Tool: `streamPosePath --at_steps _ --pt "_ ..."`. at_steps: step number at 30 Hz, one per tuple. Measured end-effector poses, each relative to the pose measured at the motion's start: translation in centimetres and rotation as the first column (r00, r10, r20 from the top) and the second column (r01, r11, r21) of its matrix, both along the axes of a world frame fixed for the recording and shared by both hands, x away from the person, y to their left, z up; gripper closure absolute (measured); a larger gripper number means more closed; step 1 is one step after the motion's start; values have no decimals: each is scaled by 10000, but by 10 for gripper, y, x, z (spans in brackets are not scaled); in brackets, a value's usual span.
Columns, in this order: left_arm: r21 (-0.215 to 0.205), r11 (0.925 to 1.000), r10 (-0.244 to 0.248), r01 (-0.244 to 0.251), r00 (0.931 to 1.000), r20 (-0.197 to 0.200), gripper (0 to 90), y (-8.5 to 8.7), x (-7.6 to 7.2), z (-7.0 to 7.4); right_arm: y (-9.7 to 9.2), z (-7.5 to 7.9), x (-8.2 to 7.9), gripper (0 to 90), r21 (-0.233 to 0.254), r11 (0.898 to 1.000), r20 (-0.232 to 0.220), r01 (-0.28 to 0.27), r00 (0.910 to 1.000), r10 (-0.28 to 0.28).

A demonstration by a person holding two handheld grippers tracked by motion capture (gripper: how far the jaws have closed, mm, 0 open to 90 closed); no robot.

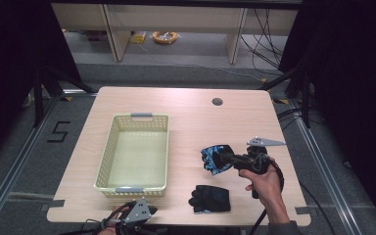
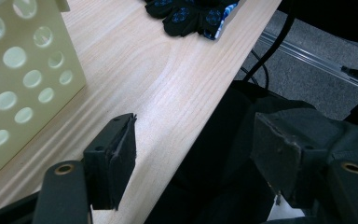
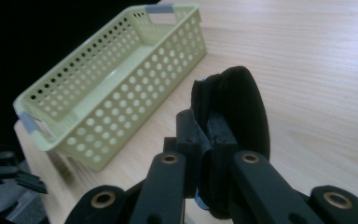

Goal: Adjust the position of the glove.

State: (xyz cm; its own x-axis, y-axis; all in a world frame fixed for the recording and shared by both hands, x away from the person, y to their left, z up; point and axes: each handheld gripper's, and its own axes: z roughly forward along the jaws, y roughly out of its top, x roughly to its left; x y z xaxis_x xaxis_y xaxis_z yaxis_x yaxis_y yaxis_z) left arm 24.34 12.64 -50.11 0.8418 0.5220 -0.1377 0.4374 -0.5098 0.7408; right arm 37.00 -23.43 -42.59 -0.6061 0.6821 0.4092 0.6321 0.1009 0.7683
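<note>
A black and blue glove (image 1: 216, 158) hangs just above the table, right of centre, with my right gripper (image 1: 229, 159) shut on it. In the right gripper view the jaws pinch the glove's black fabric (image 3: 242, 102). A second black glove (image 1: 210, 198) lies flat near the front edge; its fingers (image 2: 186, 16) show at the top of the left gripper view. A pale yellow perforated basket (image 1: 106, 161) stands empty on the left half of the table. My left gripper (image 1: 133, 215) sits at the front edge below the basket, open, with nothing between its pads (image 2: 121, 154).
The wooden table (image 1: 186, 105) has a round cable hole (image 1: 217, 101) at the back right. Its front edge runs diagonally through the left gripper view, with dark clothing (image 2: 242, 163) beyond it. Cables (image 1: 269, 39) and shelving legs stand on the floor behind.
</note>
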Motion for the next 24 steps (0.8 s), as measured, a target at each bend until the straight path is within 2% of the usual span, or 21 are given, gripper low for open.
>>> streamPosePath --at_steps 2,3,5,6,7,11,12,14,15,16,18,19,21,22,23,24 --pt "-45 10000 39 -39 10000 -13 301 0 0 0 2 1 -8 864 192 9998 112 2 9999 -4" --pt "109 9999 -30 29 10000 43 299 0 1 0 1 1 -9 864 59 10000 366 -34 9993 32" --pt "42 10000 26 -27 10000 49 292 0 0 0 3 1 -17 863 252 9996 300 -136 9995 128" --pt "242 9997 -110 107 9998 144 289 2 1 1 5 1 -21 863 354 9993 336 -68 9994 56" --pt "97 9999 -85 83 9998 178 285 1 1 0 5 3 -24 863 469 9989 148 -94 9999 87" --pt "256 9996 -117 112 9998 189 274 1 2 1 7 2 -33 863 420 9987 550 -281 9982 258" --pt "248 9996 -106 102 9998 191 273 1 2 1 9 2 -37 863 586 9980 346 -248 9991 228" --pt "245 9997 -98 94 9998 189 273 1 2 1 11 2 -42 863 634 9976 253 -268 9994 253" --pt "247 9996 -102 97 9998 194 273 1 2 1 10 0 -43 864 531 9981 474 -326 9984 301" --pt "247 9996 -102 97 9998 194 273 1 2 1 12 1 -46 864 680 9973 280 -284 9993 266" --pt "216 9997 -72 68 9998 179 273 1 2 1 11 0 -49 863 520 9980 636 -373 9974 340" --pt "-3 9999 107 -107 9999 -12 273 0 0 0 13 -1 -52 864 673 9970 472 -393 9982 362" --pt "-23 10000 97 -97 9999 -62 273 -1 0 -1 14 -1 -57 863 790 9959 388 -434 9984 404" --pt "-50 9999 108 -108 9999 -67 274 -1 0 -1 16 -2 -61 864 1014 9940 83 -416 9991 410" --pt "-59 9999 112 -112 9999 -10 274 -1 0 -1 15 -6 -59 863 801 9957 544 -459 9976 416" --pt "5 10000 6 -6 9999 120 275 0 1 0 17 -5 -63 863 1053 9933 271 -483 9986 457"
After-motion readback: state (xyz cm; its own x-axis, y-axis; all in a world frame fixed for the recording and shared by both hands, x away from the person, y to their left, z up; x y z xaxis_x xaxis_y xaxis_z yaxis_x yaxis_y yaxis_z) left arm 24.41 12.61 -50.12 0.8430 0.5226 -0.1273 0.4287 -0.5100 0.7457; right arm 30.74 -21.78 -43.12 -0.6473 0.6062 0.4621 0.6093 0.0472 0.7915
